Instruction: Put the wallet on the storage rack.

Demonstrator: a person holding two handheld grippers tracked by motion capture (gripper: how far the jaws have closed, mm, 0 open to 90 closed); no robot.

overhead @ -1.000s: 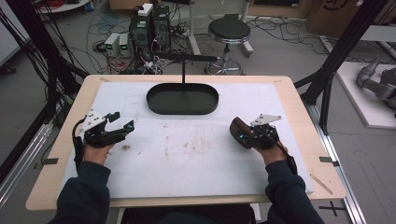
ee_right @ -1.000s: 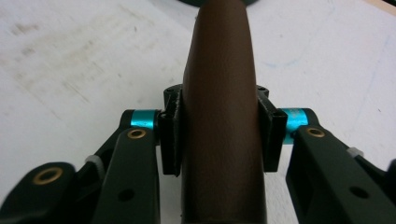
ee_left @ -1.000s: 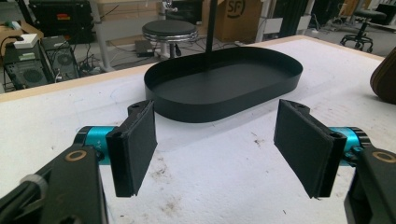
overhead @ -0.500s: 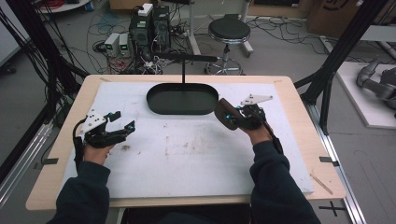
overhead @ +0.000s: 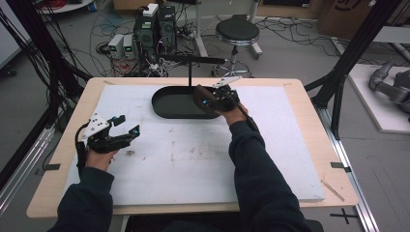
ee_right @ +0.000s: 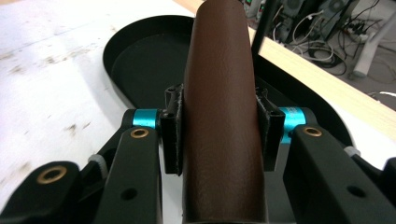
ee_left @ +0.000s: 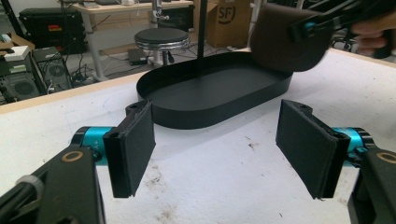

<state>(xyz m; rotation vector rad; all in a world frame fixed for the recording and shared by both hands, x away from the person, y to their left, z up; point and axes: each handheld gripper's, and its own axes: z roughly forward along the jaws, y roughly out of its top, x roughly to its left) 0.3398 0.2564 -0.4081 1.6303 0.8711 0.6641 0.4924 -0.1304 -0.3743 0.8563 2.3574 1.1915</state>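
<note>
A thin black post (overhead: 189, 77) rises from the far side of the black oval tray (overhead: 169, 104). The right gripper (ee_right: 217, 123) holds a brown case (ee_right: 219, 116) pinched between its 2 pads over the tray's right end, while the left gripper (ee_left: 217, 149) rests wide open and empty at the near left.

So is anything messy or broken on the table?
Nothing looks broken. The white mat has brownish smudges and crumbs near its middle. The right gripper holds a brown case over the black tray; the left gripper rests open, holding nothing.
</note>
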